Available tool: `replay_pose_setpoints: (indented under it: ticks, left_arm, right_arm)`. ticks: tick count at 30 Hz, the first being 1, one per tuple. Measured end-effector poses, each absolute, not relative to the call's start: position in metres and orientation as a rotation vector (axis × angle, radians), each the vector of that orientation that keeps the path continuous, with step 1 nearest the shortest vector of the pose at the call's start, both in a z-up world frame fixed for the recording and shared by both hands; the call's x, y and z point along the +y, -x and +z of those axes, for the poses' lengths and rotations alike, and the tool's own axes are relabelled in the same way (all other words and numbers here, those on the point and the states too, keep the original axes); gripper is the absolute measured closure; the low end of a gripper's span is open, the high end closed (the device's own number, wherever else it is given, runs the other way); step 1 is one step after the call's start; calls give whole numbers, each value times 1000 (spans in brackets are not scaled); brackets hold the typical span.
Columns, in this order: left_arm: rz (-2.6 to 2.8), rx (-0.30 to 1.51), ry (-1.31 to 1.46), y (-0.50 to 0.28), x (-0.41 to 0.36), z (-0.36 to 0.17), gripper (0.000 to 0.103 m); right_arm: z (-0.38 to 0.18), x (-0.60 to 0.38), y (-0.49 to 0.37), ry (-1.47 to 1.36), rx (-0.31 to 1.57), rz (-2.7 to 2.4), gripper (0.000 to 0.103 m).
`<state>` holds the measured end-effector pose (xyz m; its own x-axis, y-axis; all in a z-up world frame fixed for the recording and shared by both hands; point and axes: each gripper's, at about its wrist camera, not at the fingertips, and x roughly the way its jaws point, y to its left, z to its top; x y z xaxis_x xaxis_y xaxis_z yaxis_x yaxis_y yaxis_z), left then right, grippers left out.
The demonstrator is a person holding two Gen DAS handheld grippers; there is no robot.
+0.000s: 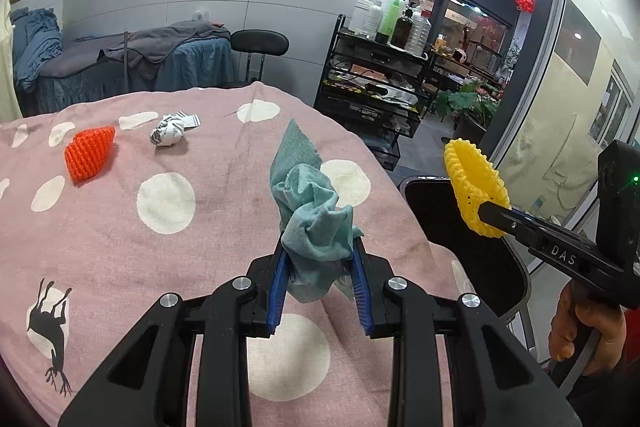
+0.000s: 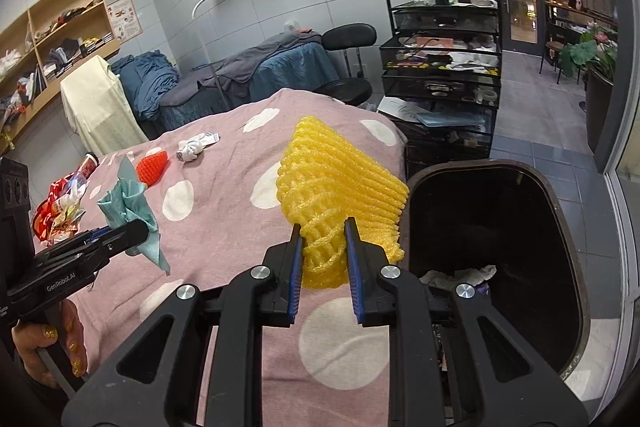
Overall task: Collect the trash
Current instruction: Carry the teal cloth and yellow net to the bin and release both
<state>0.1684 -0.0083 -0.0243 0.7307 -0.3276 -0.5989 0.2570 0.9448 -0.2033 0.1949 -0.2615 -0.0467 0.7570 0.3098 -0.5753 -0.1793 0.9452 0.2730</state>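
Observation:
My left gripper (image 1: pixel 319 251) is shut on a crumpled teal cloth wipe (image 1: pixel 314 215) and holds it above the pink dotted bedspread (image 1: pixel 120 247). My right gripper (image 2: pixel 322 227) is shut on a yellow foam fruit net (image 2: pixel 340 183), held beside the open black trash bin (image 2: pixel 492 247) at the bed's right edge. On the bed lie an orange foam net (image 1: pixel 90 154), a crumpled white paper (image 1: pixel 170 131), and, in the right wrist view, red snack wrappers (image 2: pixel 60 211). The left gripper with the cloth shows in the right wrist view (image 2: pixel 136 223), and the right gripper with the yellow net shows in the left wrist view (image 1: pixel 474 187).
The bin holds some crumpled paper (image 2: pixel 460 275). A black wire trolley (image 2: pixel 440 75) with bottles stands behind the bin. A black stool (image 1: pixel 259 45) and a blue-covered massage bed (image 1: pixel 120 63) are beyond the bed. Glass doors are on the right.

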Motion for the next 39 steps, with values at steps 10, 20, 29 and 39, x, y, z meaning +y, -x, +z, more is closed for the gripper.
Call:
replay_pose_setpoints:
  ticks: [10, 20, 29, 39]
  left_arm:
    - [-380, 680, 89, -163, -34, -23, 74]
    - [-417, 682, 75, -163, -51, -23, 74]
    - [-443, 684, 61, -163, -65, -22, 74]
    - [-525, 689, 20, -171, -102, -18, 74]
  right_arm:
    - [-59, -300, -189, -252, 673, 174, 82]
    - [-87, -332, -201, -300, 728, 74, 80]
    - [-115, -353, -205, -365, 759, -18, 29]
    - [-114, -366, -187, -387, 718, -65, 21]
